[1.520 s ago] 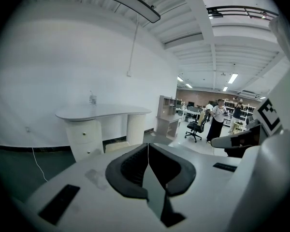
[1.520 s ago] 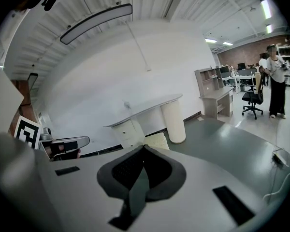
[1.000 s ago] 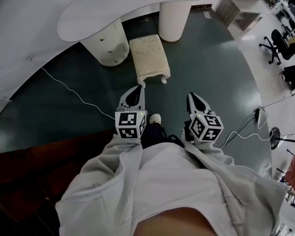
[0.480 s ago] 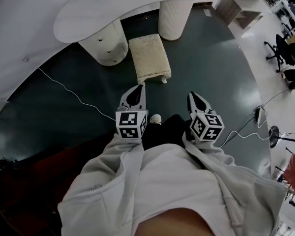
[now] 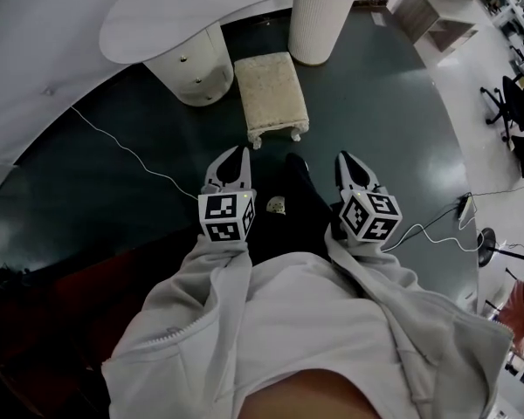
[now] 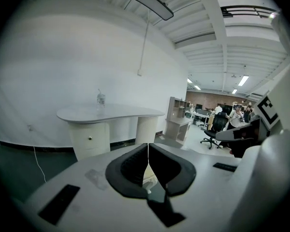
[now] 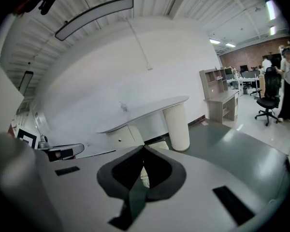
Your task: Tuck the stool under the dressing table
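A cream cushioned stool (image 5: 271,94) stands on the dark green floor, its far end between the dressing table's drawer pedestal (image 5: 190,64) and round column leg (image 5: 319,20). The white curved table top (image 5: 201,7) covers only that far end. My left gripper (image 5: 242,152) is shut and empty, just short of the stool's near left leg. My right gripper (image 5: 344,157) is also shut and empty, to the right of the stool's near end. In the left gripper view the stool (image 6: 148,180) shows below the closed jaws. The right gripper view has the stool (image 7: 158,145) peeking past its closed jaws.
A white cable (image 5: 122,151) crosses the floor at left, and another cable (image 5: 437,225) lies at right. The person's dark leg (image 5: 301,199) and shoe (image 5: 277,205) are between the grippers. A bottle (image 6: 101,98) stands on the table. Office chairs (image 5: 515,103) and a shelf unit (image 5: 437,16) are far right.
The person has stepped forward, and both grippers are now closer to the stool's near end. A dark leg has swung forward between the grippers. Both stay shut.
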### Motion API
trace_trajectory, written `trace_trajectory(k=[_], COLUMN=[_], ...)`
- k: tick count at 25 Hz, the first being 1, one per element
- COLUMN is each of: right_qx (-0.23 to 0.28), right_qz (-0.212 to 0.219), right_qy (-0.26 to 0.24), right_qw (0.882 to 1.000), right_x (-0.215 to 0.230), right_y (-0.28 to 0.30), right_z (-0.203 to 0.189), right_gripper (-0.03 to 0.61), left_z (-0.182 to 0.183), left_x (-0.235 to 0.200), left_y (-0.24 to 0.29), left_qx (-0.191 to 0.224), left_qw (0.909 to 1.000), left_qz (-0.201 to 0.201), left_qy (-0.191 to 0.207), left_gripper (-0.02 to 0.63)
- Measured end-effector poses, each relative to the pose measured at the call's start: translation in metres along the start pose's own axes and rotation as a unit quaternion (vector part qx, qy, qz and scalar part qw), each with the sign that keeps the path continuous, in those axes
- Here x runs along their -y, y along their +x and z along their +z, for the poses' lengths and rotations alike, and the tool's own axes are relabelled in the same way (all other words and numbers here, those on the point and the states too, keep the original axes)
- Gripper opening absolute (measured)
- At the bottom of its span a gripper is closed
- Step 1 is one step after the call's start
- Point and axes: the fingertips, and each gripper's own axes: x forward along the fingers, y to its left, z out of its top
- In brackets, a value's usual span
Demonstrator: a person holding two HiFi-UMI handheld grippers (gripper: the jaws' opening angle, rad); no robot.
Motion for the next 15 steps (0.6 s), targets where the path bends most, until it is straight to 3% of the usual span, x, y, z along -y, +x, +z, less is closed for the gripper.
trace_trajectory(k=[6,15], right_qx=[-0.009,-0.048], right_qz=[0.002,0.008], right_qy=[-0.002,-0.012], right_qw=[1.000,0.999], right_x=[0.009,0.035], right_y=[0.013,0.047], right_z=[0.009,0.016], right_gripper=[0.049,0.049], left_z=[0.004,-0.005], left_x=[0.005,-0.010], left_y=[0.013,0.044], left_qx=[-0.019,-0.047], left_qw=[0.9997,0.9986], left_qz=[-0.006,0.022], left_qy=[0.016,-0.004], left_gripper=[0.017,0.017])
